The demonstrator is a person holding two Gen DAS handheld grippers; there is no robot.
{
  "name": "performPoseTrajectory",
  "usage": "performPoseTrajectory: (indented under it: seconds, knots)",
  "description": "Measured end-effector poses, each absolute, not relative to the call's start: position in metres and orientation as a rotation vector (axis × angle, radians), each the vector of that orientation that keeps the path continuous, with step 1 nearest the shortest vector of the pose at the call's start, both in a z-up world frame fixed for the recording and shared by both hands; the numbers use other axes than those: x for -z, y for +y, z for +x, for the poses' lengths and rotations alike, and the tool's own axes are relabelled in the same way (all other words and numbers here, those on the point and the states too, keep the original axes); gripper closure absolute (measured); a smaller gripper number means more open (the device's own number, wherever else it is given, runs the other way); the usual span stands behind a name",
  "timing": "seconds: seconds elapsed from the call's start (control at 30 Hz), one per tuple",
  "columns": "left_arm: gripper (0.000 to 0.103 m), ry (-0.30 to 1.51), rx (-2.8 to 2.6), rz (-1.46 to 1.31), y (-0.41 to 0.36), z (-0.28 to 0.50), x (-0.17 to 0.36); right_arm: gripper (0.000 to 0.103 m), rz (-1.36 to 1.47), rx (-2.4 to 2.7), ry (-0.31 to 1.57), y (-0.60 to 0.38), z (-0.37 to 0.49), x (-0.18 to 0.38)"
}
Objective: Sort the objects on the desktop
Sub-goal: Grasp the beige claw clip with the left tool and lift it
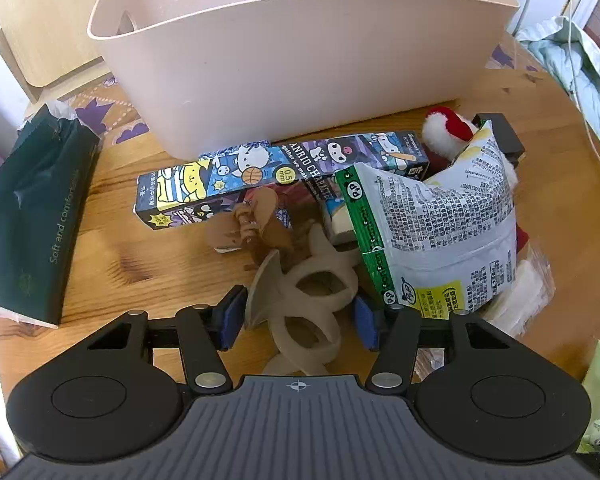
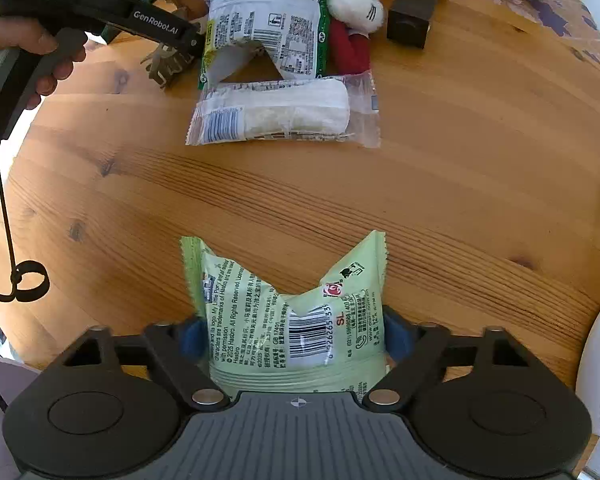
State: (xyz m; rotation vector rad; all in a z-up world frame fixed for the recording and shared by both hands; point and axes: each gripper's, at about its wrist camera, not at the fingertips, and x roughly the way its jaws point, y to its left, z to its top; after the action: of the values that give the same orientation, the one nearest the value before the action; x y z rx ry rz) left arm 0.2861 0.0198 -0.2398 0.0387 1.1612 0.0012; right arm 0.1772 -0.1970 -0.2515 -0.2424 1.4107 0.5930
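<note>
A beige hair claw clip (image 1: 312, 300) lies on the wooden table (image 1: 140, 248), in front of a smaller brown clip (image 1: 256, 220). My left gripper (image 1: 300, 320) points down over the beige clip, and its blue pads (image 1: 233, 316) touch the clip on both sides. In the right wrist view a hand (image 2: 28, 52) holds that left gripper (image 2: 172, 60) at the top left. My right gripper (image 2: 296, 338) is shut on a light green snack packet (image 2: 296, 332). The packet is buckled into a V between the pads, low over the table (image 2: 460, 160).
A large beige bin (image 1: 300, 60) stands behind the pile. Around it lie a cartoon pen box (image 1: 260, 172), a white-and-green snack bag (image 1: 440, 232), a red-and-white plush (image 1: 444, 128), a black box (image 1: 504, 136) and a dark tissue pack (image 1: 32, 216). A clear wrapped packet (image 2: 284, 112) lies mid-table.
</note>
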Motion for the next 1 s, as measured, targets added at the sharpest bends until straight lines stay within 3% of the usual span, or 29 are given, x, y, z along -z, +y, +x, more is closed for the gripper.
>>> performPoseTrajectory:
  seconds: [0.07, 0.27, 0.7, 1.0]
  knots:
    - [0.048, 1.16, -0.002, 0.036, 0.02, 0.284, 0.239, 0.032, -0.226, -0.591, 1.406, -0.199, 0.177, 0.251]
    - [0.05, 1.16, 0.003, 0.013, 0.024, 0.274, 0.238, 0.039, -0.196, -0.588, 1.398, -0.205, 0.178, 0.247]
    - [0.051, 1.168, -0.007, -0.036, 0.035, 0.24, 0.231, 0.04, -0.171, -0.622, 1.311, -0.195, 0.183, 0.22]
    - [0.051, 1.114, 0.013, -0.043, 0.047, 0.22, 0.197, 0.04, -0.172, -0.623, 1.201, -0.197, 0.202, 0.182]
